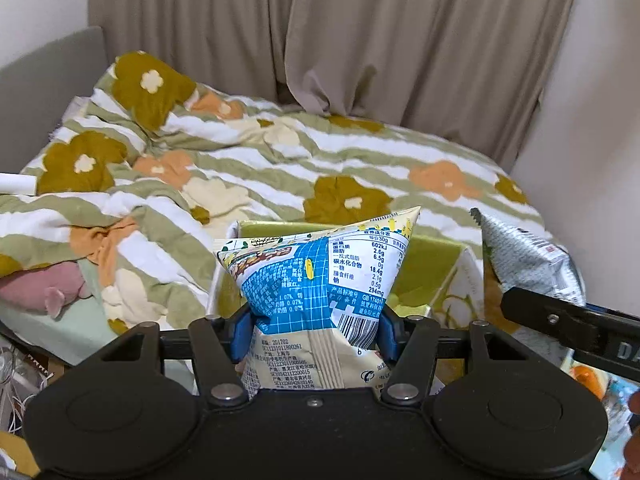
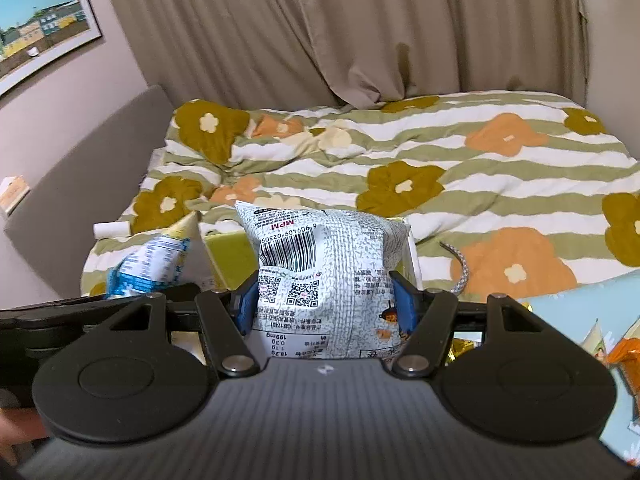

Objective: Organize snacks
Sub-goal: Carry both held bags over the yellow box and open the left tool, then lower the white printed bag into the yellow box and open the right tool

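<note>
My left gripper (image 1: 314, 334) is shut on a blue and cream snack bag (image 1: 320, 276), held up over a yellow-green open box (image 1: 432, 264). My right gripper (image 2: 326, 306) is shut on a silver-grey snack bag (image 2: 324, 256) with a barcode, held over the same box (image 2: 230, 254). Each bag shows in the other view: the silver bag at the right of the left wrist view (image 1: 528, 260), the blue bag at the left of the right wrist view (image 2: 154, 262). The two grippers are side by side.
A bed with a green-striped flower quilt (image 1: 280, 168) lies behind the box, beige curtains (image 1: 320, 32) beyond. More snack packets (image 2: 624, 352) lie on a light blue surface at the right. A pink plush toy (image 1: 48, 288) lies at the left.
</note>
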A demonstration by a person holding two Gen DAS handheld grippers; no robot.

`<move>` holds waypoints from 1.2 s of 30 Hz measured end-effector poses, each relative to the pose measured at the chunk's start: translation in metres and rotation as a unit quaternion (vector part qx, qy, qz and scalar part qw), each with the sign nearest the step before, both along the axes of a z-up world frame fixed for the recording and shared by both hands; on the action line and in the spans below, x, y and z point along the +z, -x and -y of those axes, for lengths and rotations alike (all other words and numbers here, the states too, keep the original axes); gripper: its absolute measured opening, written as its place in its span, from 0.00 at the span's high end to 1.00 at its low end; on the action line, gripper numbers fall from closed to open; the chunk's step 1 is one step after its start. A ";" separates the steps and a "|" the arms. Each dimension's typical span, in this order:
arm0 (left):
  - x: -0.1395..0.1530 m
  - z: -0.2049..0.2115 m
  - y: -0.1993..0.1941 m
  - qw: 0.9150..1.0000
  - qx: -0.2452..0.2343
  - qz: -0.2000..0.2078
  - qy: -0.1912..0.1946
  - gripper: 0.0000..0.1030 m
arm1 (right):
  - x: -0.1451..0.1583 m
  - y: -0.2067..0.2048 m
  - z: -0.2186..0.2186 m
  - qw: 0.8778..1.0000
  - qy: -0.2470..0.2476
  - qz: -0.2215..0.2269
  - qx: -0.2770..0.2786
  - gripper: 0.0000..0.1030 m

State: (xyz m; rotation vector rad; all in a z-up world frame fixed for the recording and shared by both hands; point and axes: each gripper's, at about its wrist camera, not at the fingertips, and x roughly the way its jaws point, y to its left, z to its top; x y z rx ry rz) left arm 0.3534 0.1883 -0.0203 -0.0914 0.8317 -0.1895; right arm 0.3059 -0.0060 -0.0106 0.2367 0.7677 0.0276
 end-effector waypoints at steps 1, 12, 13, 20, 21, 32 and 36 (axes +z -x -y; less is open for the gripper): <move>-0.004 0.000 -0.004 1.000 -0.003 -0.004 -0.001 0.39 | -0.003 -0.003 -0.001 1.000 0.000 -0.004 -0.003 0.23; -0.022 0.010 -0.012 0.998 -0.020 -0.033 -0.053 0.03 | -0.024 -0.020 -0.001 0.999 -0.001 -0.031 -0.016 0.23; -0.022 0.009 -0.010 0.998 -0.018 -0.034 -0.053 0.03 | -0.024 -0.020 0.000 0.999 -0.004 -0.032 -0.016 0.23; -0.009 0.004 0.007 0.999 0.002 -0.016 -0.049 0.03 | -0.021 -0.027 0.002 0.999 -0.006 -0.031 0.006 0.23; -0.008 0.003 0.008 0.999 0.005 -0.014 -0.050 0.03 | -0.020 -0.029 0.002 0.999 -0.004 -0.030 0.010 0.23; -0.012 -0.006 0.009 0.998 0.031 -0.019 -0.044 0.03 | -0.031 -0.053 -0.011 0.998 0.016 -0.033 0.050 0.22; -0.015 -0.009 0.009 0.998 0.037 -0.022 -0.038 0.03 | -0.038 -0.062 -0.012 0.998 0.020 -0.029 0.053 0.19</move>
